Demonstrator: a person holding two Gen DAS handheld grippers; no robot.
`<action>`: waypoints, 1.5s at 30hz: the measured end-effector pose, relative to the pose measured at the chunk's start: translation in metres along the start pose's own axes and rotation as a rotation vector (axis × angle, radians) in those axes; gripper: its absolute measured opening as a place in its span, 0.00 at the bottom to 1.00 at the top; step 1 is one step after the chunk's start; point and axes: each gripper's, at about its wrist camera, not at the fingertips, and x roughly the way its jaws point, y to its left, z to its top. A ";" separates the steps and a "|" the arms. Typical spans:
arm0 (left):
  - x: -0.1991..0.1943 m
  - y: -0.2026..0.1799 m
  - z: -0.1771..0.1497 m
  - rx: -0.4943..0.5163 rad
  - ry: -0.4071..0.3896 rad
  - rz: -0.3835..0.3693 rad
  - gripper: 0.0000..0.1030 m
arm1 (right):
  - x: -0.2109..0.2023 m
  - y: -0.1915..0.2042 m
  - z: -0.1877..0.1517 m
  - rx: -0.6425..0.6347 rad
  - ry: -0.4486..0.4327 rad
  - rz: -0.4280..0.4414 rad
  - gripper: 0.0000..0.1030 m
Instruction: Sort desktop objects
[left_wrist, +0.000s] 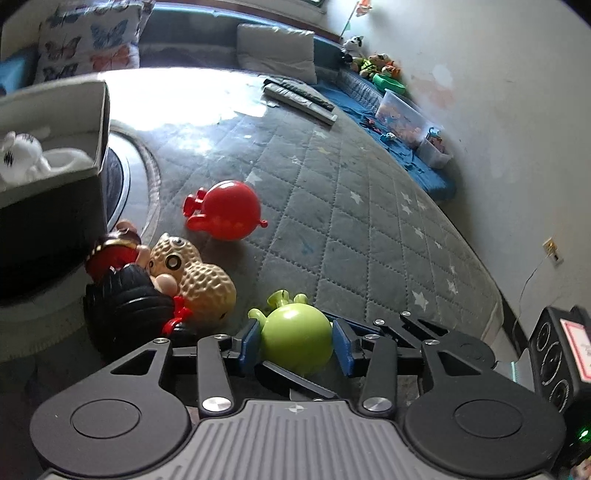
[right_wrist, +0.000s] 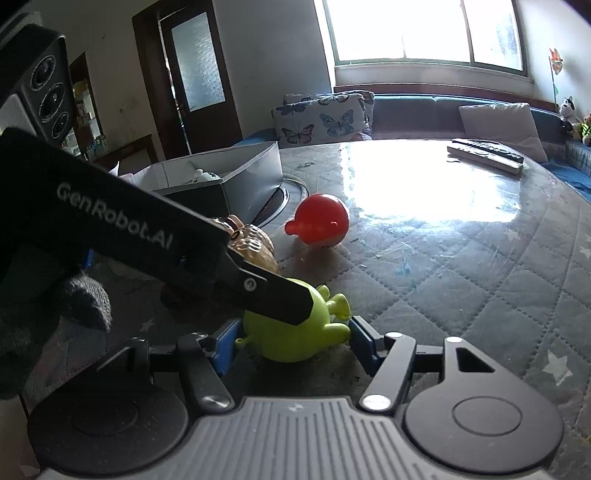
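Saw, far left of the round lime-green plastic toy (left_wrist: 297, 349), an open grey cardboard box (left_wrist: 55, 98) with a white plush animal (left_wrist: 18, 155) inside. Noted, nearer and still left of the green toy, a black-haired doll in a red dress (left_wrist: 125, 295) lying down and touching a tan dimpled peanut-shaped toy with big eyes (left_wrist: 199, 280). Spotted beyond the green toy, slightly left, a round red plastic toy (left_wrist: 229, 210), apart from the rest.

Found the green toy itself resting on the grey quilted, star-printed tabletop (left_wrist: 351, 229), straddled by both tools at once. Caught the left tongs (left_wrist: 295, 343) with blue pads snug at either flank of the toy; could not tell whether pressing or merely beside. Found the right tongs (right_wrist: 291, 339) released, blue pads spread wide, with a sliver of space between one pad and the toy. Saw, from the right wrist, the left tool's black arm crossing over the toy's top, with a dark knitted glove (right_wrist: 85, 302) to its left.

Noted, far beyond and right of the green toy, two slim remote controls (left_wrist: 299, 98) lying side by side.
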 end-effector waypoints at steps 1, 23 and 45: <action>0.000 0.003 0.001 -0.016 0.005 -0.009 0.44 | 0.000 0.001 0.000 -0.011 -0.001 -0.004 0.63; -0.001 0.012 -0.001 -0.104 0.014 -0.074 0.45 | -0.002 0.000 -0.002 -0.038 -0.003 0.010 0.64; -0.084 0.041 0.019 -0.152 -0.253 -0.091 0.45 | -0.011 0.055 0.071 -0.277 -0.118 0.023 0.62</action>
